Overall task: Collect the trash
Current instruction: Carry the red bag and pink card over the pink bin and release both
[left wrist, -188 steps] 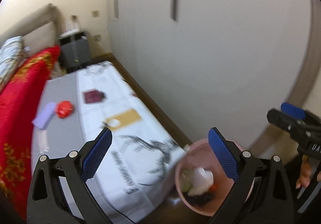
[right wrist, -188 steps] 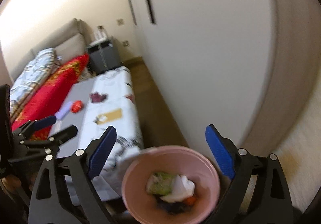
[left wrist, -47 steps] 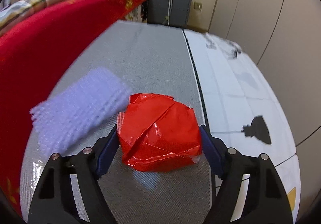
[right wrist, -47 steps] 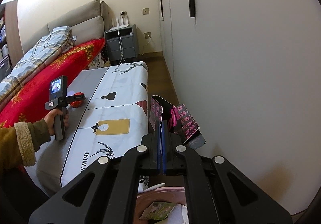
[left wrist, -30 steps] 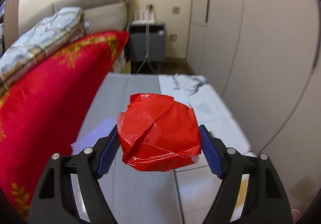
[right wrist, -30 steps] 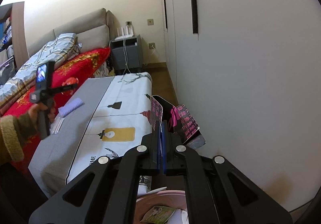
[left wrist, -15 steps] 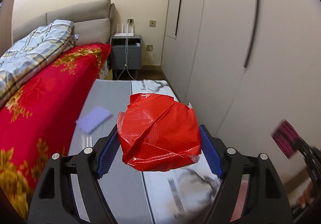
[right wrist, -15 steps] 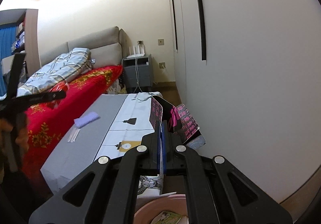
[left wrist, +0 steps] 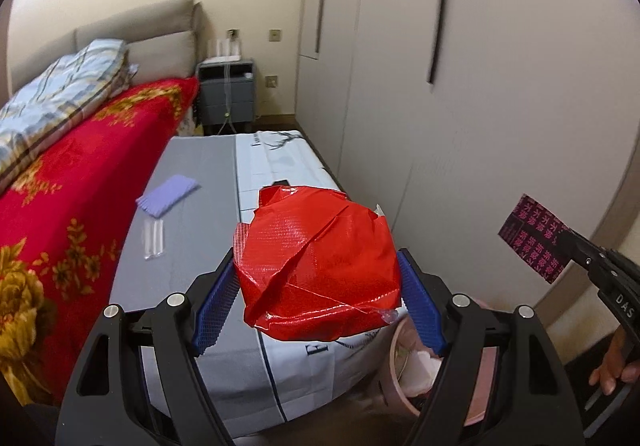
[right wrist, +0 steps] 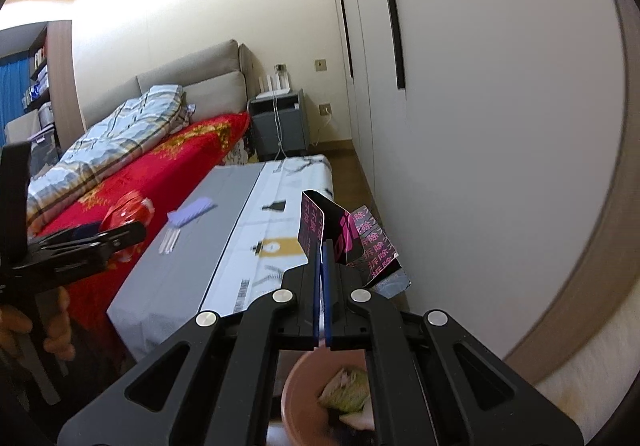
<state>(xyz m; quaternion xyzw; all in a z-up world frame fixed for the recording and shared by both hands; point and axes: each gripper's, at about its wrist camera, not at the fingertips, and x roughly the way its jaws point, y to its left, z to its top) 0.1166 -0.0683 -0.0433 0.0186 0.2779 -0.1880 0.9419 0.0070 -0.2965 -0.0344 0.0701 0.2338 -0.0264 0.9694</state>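
Left claw point(left wrist: 318, 300) has lifted the red wad point(left wrist: 320, 266) off the tabletop point(left wrist: 188, 246) and swung it toward the pink bin point(left wrist: 394, 358); the purple pad point(left wrist: 168, 194) and the clear strips point(left wrist: 154, 236) stay behind on the grey cover. The pads press the wad from both sides at its widest part, so the jaws stand wide yet gripping; it hangs in the air above the tabletop's near end, just short of the bin. Likely carried this way so it can drop in once over the rim.

Right claw point(right wrist: 322, 286) is closed tight on a thin edge of the black-and-pink wrapper point(right wrist: 348, 242), held above the bin point(right wrist: 298, 398), probably waiting to release. The wrapper's long axis runs up and away from the jaws, folded panels fanning right. The wad is roughly round, with no clear long axis.

Bin already holds some trash.
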